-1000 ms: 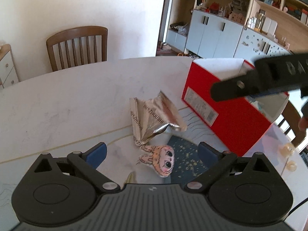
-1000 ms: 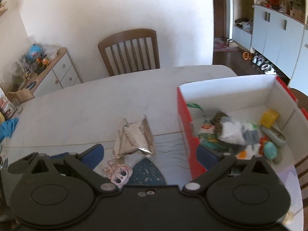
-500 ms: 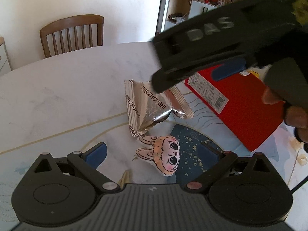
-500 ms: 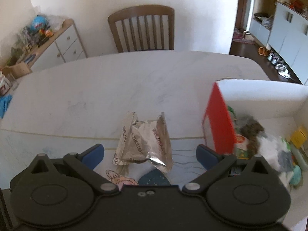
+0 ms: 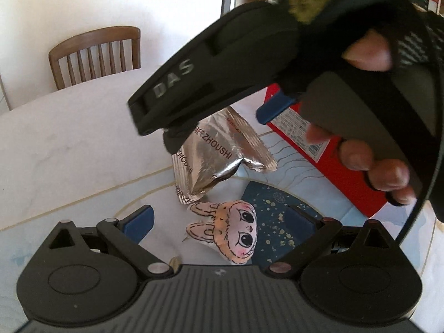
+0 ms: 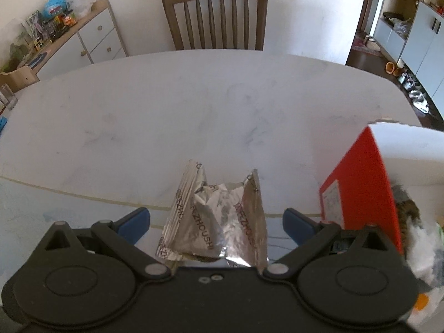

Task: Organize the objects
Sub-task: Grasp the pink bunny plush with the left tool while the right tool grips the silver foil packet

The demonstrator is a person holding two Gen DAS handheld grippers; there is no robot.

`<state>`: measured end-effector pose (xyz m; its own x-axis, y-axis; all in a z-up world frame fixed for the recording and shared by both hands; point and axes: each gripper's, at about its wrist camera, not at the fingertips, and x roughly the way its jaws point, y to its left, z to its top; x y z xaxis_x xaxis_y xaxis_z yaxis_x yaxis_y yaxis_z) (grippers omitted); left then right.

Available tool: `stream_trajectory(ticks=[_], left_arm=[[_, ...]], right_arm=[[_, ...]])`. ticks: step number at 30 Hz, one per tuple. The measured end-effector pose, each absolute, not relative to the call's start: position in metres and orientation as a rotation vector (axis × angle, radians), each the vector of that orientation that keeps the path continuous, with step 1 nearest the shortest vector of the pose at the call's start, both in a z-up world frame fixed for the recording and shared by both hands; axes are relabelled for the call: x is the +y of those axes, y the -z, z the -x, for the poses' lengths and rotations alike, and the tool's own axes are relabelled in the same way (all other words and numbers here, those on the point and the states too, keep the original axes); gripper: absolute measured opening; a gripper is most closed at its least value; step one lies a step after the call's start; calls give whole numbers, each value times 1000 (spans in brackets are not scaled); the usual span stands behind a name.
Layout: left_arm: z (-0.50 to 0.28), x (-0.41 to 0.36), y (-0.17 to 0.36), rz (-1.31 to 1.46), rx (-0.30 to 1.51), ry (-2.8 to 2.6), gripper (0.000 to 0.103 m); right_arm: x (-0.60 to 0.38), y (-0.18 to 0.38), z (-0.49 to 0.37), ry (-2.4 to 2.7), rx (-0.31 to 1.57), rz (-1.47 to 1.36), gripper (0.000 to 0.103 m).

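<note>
Only leftward: bunny doll [image 5: 231, 234] below foil packet [image 5: 216, 155]

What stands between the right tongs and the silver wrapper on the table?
Nothing visible does. The right tongs are open, and the silver wrapper lies between their blue fingers with only bare table around it. The red box stands off to the right, out of the path.
</note>
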<state>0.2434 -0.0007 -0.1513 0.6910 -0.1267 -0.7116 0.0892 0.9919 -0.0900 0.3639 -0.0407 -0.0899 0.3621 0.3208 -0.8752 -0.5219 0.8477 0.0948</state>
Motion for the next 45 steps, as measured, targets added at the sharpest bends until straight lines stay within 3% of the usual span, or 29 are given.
stream_trajectory(ticks=[6,13,17,23,27,33,45], left_arm=[[-247,-4,156,35,802,140,98],[-247,-6,160,26,811,148,80],[-246,-6,160,34,818,146,66],[-245,-5,159,37,819,135,54],[-244,-5,159,37,817,138,53],[-243,-2,157,62,833,127,50],[-235,7,132,99,810,123,48]], right_arm=[[-39,103,-369,-551,1114,218,102],[-39,119,-367,-554,1147,240,99],[-40,127,-363,-558,1161,243,91],[-41,134,-359,-556,1163,244,82],[-43,132,-355,-562,1149,254,67],[-45,124,-355,-573,1143,230,54],[-55,98,-353,-567,1122,184,50]])
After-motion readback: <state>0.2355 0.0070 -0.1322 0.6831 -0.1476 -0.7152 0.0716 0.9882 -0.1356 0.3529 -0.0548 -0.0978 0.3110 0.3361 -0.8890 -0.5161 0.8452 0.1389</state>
